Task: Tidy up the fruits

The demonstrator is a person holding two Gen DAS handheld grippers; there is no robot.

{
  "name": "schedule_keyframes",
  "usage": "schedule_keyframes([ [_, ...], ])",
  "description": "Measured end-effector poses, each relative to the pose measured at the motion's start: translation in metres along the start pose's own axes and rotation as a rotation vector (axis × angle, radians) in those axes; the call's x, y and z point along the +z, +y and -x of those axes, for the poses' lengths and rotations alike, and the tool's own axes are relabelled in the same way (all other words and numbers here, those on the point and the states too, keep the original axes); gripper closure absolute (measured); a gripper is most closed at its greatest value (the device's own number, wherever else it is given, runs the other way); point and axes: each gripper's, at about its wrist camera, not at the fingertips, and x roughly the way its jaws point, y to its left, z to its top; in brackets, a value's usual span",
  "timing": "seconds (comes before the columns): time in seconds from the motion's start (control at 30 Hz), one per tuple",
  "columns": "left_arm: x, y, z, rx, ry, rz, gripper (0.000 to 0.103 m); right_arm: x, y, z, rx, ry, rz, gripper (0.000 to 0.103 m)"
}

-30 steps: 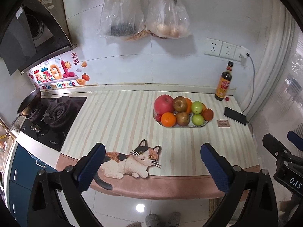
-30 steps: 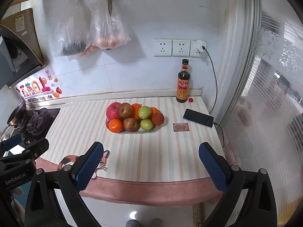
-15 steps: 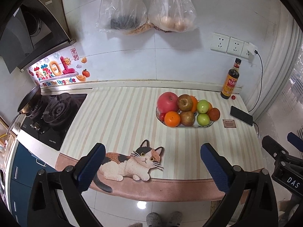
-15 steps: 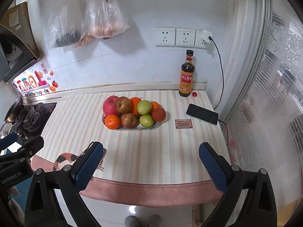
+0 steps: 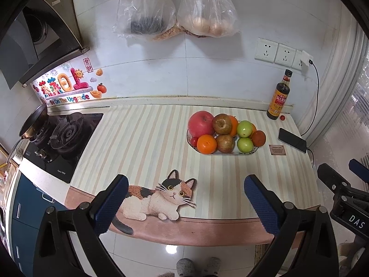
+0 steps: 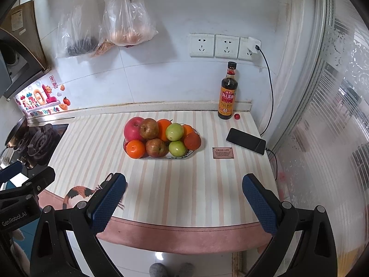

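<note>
Red, orange and green fruits [image 6: 161, 138] lie heaped together on the plate [image 6: 188, 155] mid-counter [image 6: 184, 184], while the left gripper [image 5: 184, 204] and right gripper [image 6: 184, 202] hover wide apart and empty near the front edge, fitting either a finished pile or fruit awaiting sorting.

On the plate [image 6: 188, 155] sit three apples [image 6: 134, 128], two green fruits [image 6: 174, 132], and at least three oranges [image 6: 135, 149].

White tiled wall [image 6: 161, 73], striped counter [image 5: 147, 143], frosted window [image 6: 334, 120] rt.
</note>
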Motion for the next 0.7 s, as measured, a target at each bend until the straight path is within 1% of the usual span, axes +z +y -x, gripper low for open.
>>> schedule_keyframes([
  [0.7, 0.0004, -0.0004, 0.0004, 0.002, -0.003, -0.004, 0.0, -0.0015, -0.0009, 0.0001, 0.003, -0.005, 0.0, 0.0],
])
